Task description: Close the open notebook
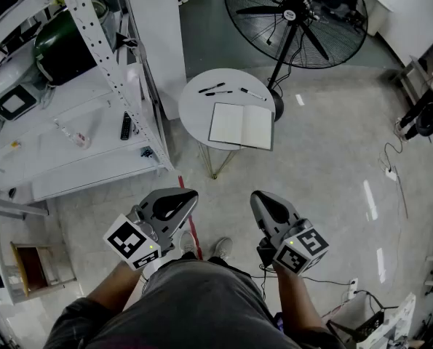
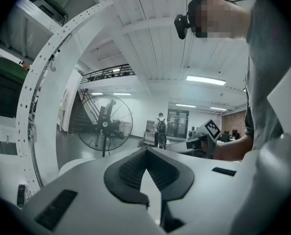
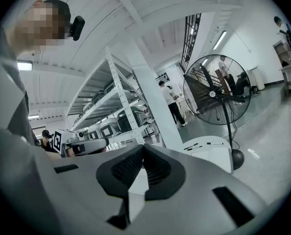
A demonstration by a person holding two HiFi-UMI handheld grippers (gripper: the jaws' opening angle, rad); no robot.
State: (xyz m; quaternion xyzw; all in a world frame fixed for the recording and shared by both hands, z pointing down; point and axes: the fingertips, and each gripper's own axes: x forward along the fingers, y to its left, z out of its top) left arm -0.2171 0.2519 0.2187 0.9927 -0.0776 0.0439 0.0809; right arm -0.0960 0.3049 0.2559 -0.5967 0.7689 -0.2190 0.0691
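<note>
Left gripper (image 1: 178,199) and right gripper (image 1: 263,199) are pressed together and empty, well apart from the open notebook (image 1: 241,126) lying flat on the round table (image 1: 194,100). It looks light and probably floppy; nip 1 cover's outer edge and fold it over the spine.

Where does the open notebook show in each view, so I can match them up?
Head view: notebook open on the round table, upper centre.
Left gripper view: not in it; the left gripper hides most of the table.
Right gripper view: pale slab right of the jaws, below the pens.
Shared landmark: the fan behind the table, left of centre in the left gripper view, right in the right gripper view.
</note>
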